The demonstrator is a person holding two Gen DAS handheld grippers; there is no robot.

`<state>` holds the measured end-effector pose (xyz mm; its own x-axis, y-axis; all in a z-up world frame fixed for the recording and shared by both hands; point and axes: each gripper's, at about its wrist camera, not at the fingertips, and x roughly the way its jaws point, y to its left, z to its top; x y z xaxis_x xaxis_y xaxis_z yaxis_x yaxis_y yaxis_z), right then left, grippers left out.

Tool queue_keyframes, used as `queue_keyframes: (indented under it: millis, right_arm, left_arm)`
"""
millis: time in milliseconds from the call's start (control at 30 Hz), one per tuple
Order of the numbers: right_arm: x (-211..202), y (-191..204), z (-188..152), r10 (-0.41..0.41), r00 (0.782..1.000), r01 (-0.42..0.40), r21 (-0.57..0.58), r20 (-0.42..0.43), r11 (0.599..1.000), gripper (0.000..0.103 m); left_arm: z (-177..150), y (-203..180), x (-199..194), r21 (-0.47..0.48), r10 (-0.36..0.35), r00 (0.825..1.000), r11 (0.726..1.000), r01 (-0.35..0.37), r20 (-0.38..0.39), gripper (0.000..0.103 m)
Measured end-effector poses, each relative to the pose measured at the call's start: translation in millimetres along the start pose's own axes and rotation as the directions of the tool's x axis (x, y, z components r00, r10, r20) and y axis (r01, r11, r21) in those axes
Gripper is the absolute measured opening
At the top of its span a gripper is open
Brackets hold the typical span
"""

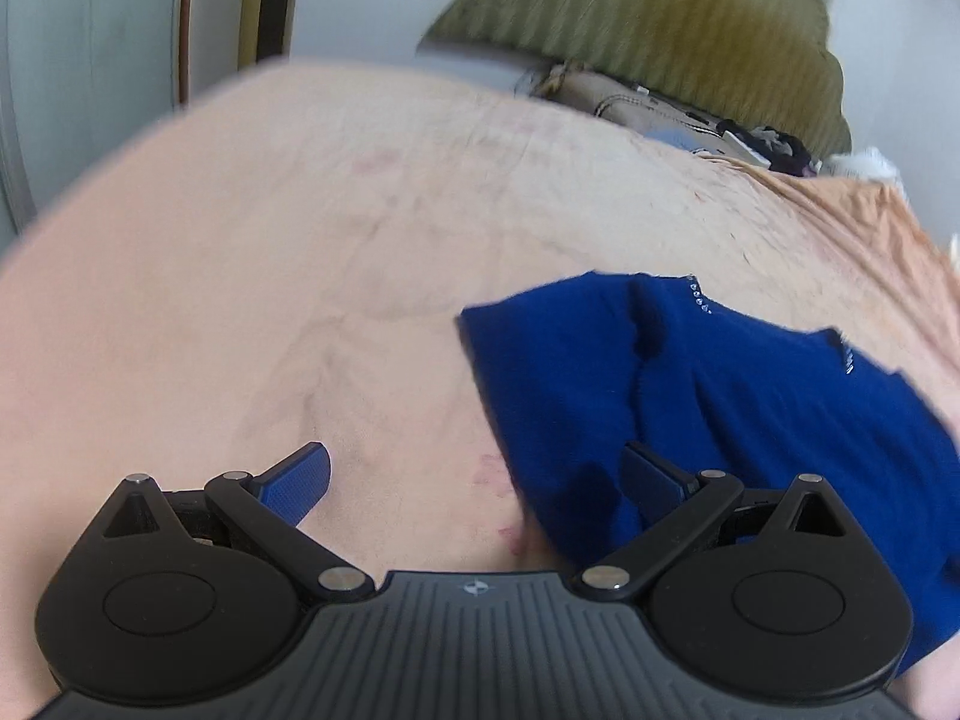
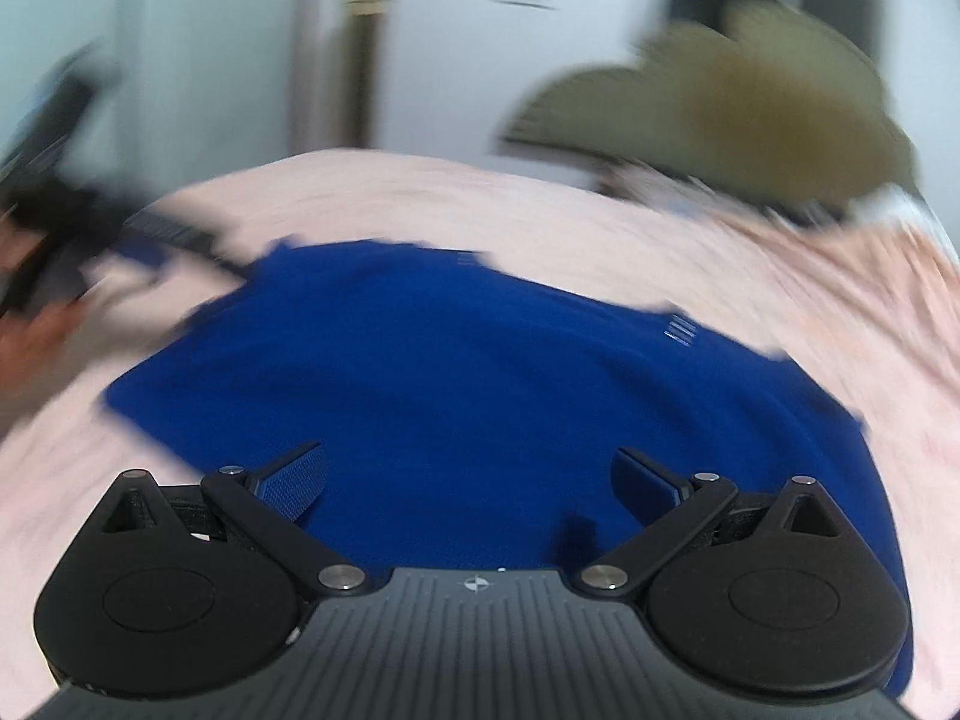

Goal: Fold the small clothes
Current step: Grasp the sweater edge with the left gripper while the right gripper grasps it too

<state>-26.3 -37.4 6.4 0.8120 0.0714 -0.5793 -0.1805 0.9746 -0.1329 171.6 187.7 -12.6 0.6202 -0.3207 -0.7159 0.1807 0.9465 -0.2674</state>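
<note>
The work surface is a bed covered with a peach-pink sheet [image 1: 300, 252]. The task item, 1 blue garment [image 2: 468, 372], lies spread flat on this sheet. A short row of small pale studs marks its far edge in both views.

Left gripper [image 1: 474, 480]: the jaws stand wide apart with nothing between them. The left finger, fitted with a blue textured pad, sits over bare sheet. The right finger sits over the left edge of the blue garment [image 1: 720, 408]. From this view, contact between finger and cloth cannot be confirmed. The garment occupies the lower right of the left wrist view, with a vertical crease running through its upper part.

Right gripper [image 2: 468, 480]: the jaws stand wide apart and hold nothing. Both fingers are positioned over the near part of the garment, which fills the centre of the right wrist view. This view is heavily blurred, so contact cannot be determined.

At the far left of the right wrist view, a dark blurred shape beside the garment's left corner appears to be the other gripper; detail cannot be resolved.

Background items: an olive-green quilted cover [image 1: 648, 24] is piled at the far end of the bed, with a heap of assorted clothes [image 1: 690, 114] beneath its edge. White walls stand behind.
</note>
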Motion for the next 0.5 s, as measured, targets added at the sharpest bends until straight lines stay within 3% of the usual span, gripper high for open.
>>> queue_keyframes:
  millis: [100, 167, 233, 500]
  right_arm:
    - [-2, 43, -1, 0.014, 1.000, -0.015, -0.167, -0.006, 0.986, 0.102]
    - [0, 66, -4, 0.002, 1.000, -0.004, -0.271, -0.005, 0.963, 0.101]
    - [4, 82, -7, -0.025, 1.000, 0.024, -0.343, 0.002, 0.939, 0.101]
    - [43, 109, 11, -0.118, 0.987, 0.152, -0.413, 0.107, 0.898, 0.101]
  left_arm:
    - [6, 5, 3, -0.027, -0.079, 0.997, 0.997, 0.079, -0.014, 0.103]
    - [12, 7, 11, -0.048, -0.195, 0.980, 0.980, 0.193, -0.043, 0.103]
    - [17, 5, 21, -0.071, -0.261, 0.963, 0.964, 0.257, -0.062, 0.103]
    - [41, -17, 64, -0.101, -0.410, 0.908, 0.910, 0.402, -0.086, 0.103]
